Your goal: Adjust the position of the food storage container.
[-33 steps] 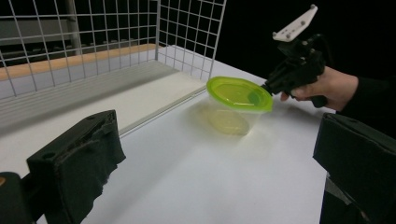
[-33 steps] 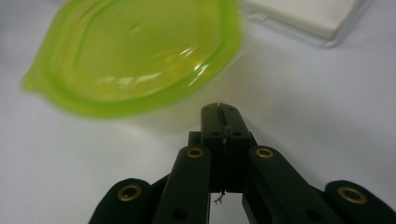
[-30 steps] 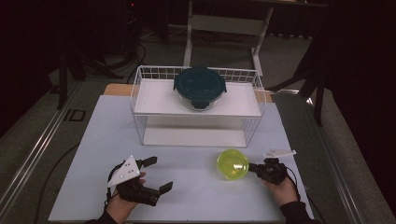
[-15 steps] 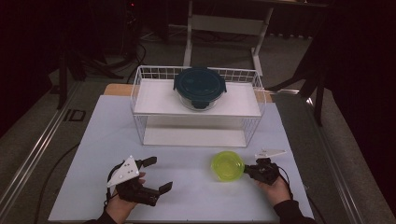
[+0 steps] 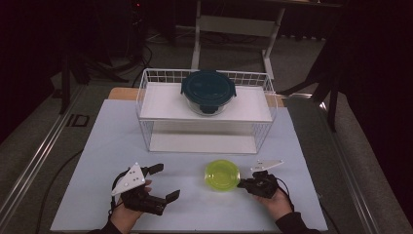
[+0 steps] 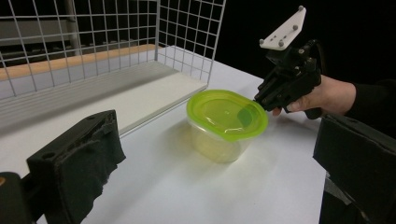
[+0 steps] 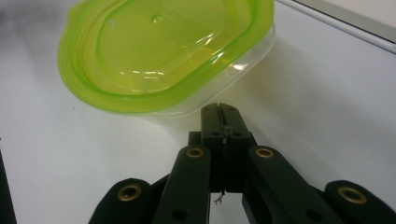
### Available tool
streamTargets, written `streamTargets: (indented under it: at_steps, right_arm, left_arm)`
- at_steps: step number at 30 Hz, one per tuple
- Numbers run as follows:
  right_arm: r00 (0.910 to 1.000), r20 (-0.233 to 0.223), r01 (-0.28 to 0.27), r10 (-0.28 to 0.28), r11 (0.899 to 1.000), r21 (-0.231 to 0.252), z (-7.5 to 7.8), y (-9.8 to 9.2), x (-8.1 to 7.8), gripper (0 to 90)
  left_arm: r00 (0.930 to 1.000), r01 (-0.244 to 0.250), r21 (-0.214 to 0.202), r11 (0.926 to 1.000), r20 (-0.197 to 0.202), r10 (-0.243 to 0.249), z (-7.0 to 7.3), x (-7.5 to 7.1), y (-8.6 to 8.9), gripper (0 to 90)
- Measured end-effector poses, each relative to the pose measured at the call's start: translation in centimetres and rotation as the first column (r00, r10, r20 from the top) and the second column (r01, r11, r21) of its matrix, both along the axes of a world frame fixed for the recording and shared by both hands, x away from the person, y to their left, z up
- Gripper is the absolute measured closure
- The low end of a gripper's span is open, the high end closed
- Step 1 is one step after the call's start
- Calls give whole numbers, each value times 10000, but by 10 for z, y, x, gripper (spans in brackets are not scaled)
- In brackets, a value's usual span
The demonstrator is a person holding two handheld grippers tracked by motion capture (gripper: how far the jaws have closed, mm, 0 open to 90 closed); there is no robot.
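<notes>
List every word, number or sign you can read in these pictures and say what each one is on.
"ID": large pale letters on the grey floor mat, left of the table in the high view.
Green-lidded container: no print can be read; a small raised mark on the lid is too small to make out.
Dark-lidded container on the wire rack: no label legible.

On the surface [image 5: 107,146], a wire rack [image 5: 146,105] stands along the far edge with a lidded bowl [image 5: 208,92] on its upper shelf, a lidded tub [image 5: 222,175] sits before its right end, the right tongs [image 5: 239,184] touching the tub's right rim, the left tongs [image 5: 165,183] near the front-left corner
</notes>
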State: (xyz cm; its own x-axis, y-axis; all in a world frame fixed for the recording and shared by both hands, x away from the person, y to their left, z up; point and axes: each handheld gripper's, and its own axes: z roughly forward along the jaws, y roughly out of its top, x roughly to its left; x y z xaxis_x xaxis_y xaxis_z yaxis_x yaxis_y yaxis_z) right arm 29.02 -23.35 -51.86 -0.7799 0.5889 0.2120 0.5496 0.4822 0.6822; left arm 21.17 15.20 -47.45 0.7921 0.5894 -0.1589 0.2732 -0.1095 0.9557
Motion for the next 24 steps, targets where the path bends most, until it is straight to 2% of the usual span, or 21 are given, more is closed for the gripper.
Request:
streamTargets:
  at_steps: [3,13,18,24]
  right_arm:
    - [9999,-28,-100,99,9998,-152,-2,7,1,900]
    - [9999,-53,-88,87,9999,-80,-4,23,13,900]
    - [9994,-58,-332,330,9991,-272,-6,36,15,900]
    - [9981,-104,-605,603,9979,-215,-7,49,15,900]
  left_arm:
    - [10000,19,3,10000,17,-19,0,0,0,6]
    - [10000,24,-13,10000,-3,-24,0,0,0,6]
    - [10000,17,-39,10000,-7,-17,0,0,0,6]
    - [10000,26,-53,10000,-11,-27,0,0,0,6]
